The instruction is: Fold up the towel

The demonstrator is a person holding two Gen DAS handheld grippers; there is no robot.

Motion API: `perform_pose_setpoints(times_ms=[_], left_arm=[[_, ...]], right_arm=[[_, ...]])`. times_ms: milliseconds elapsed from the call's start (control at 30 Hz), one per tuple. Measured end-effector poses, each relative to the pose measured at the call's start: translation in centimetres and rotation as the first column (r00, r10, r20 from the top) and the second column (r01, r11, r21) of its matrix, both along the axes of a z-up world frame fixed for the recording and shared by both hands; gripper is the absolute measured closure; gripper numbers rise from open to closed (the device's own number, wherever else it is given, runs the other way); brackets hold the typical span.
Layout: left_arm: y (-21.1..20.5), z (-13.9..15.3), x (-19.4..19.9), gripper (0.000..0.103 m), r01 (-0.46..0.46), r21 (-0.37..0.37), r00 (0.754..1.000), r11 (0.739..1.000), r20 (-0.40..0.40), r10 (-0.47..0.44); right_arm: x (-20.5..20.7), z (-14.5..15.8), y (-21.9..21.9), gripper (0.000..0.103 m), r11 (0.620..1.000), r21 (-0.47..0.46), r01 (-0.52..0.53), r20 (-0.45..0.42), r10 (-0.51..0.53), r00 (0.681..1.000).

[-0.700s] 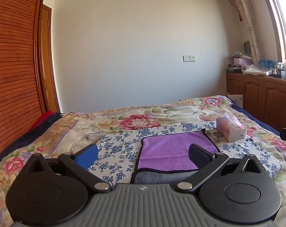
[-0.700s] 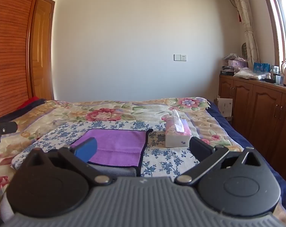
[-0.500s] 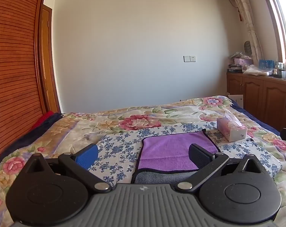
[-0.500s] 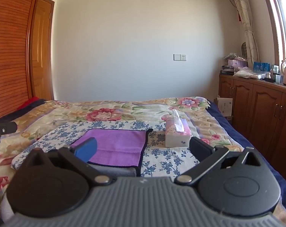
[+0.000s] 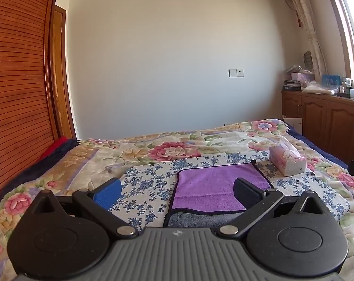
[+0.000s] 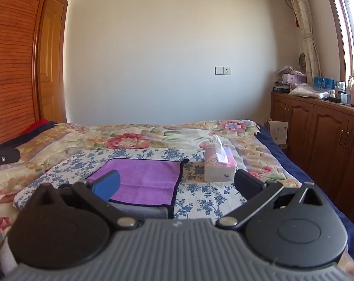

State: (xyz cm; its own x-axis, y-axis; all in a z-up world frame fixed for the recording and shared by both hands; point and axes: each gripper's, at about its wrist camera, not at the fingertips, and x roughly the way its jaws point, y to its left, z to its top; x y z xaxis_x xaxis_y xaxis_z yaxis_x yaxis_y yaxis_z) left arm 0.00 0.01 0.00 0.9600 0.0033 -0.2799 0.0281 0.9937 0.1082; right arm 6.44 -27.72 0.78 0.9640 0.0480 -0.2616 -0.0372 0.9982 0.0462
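Observation:
A purple towel (image 5: 214,185) with a dark hem and a grey underside lies folded flat on a blue-flowered cloth (image 5: 148,187) on the bed; it also shows in the right wrist view (image 6: 144,178). My left gripper (image 5: 177,193) is open and empty, held above the bed just short of the towel's near edge. My right gripper (image 6: 175,183) is open and empty, held the same way, with the towel ahead to its left. Part of the left gripper (image 6: 1,158) shows at the left edge of the right wrist view.
A pink tissue box (image 5: 288,161) stands on the bed right of the towel, also in the right wrist view (image 6: 219,164). Wooden cabinets (image 6: 317,126) with clutter on top line the right wall. A slatted wooden wardrobe (image 5: 15,93) stands at the left.

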Motion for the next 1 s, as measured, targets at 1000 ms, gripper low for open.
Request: perform_pose_setpoints(times_ms=[1000], left_arm=[[0.63,-0.08,0.64,0.0,-0.003,-0.001,1.0,1.0,-0.002,0.003]], right_arm=[[-0.14,-0.01,0.34,0.0,1.0,-0.004,-0.001,-0.006,0.001,1.0]])
